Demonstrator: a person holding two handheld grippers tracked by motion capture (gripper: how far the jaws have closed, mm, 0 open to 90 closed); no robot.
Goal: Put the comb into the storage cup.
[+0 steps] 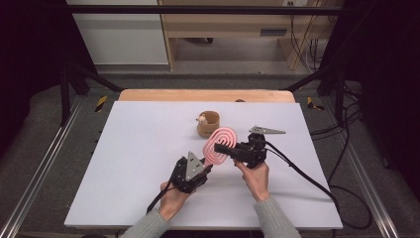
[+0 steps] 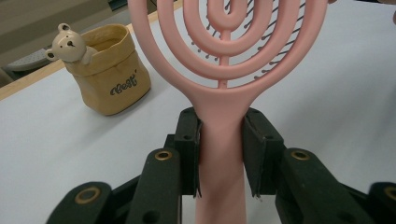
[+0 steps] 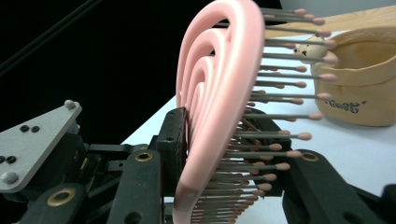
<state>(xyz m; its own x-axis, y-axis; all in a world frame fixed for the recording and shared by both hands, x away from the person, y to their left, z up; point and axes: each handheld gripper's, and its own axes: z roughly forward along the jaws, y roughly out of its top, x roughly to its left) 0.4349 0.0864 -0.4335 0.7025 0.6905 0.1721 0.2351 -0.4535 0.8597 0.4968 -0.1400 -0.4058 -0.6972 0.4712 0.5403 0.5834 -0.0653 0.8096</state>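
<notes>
A pink hairbrush (image 1: 221,144) with a looped head is held above the white table (image 1: 133,163) between both grippers. In the left gripper view my left gripper (image 2: 220,154) is shut on the brush's handle (image 2: 219,186), just below the head. The left gripper (image 1: 208,167) points up and right in the high view. My right gripper (image 1: 230,151) comes in from the right and is shut on the head's lower edge. One of its pads lies on the head's smooth back (image 3: 205,102), the other jaw sits among the bristles (image 3: 261,154). A tan pot (image 1: 208,124) with a small bear figure (image 2: 69,44) stands just beyond.
The tan pot (image 3: 359,79) stands close behind the brush head. Black cables (image 1: 307,173) trail from the right gripper over the table's right edge. Black frame posts (image 1: 67,84) and wooden furniture (image 1: 223,25) stand beyond the far edge.
</notes>
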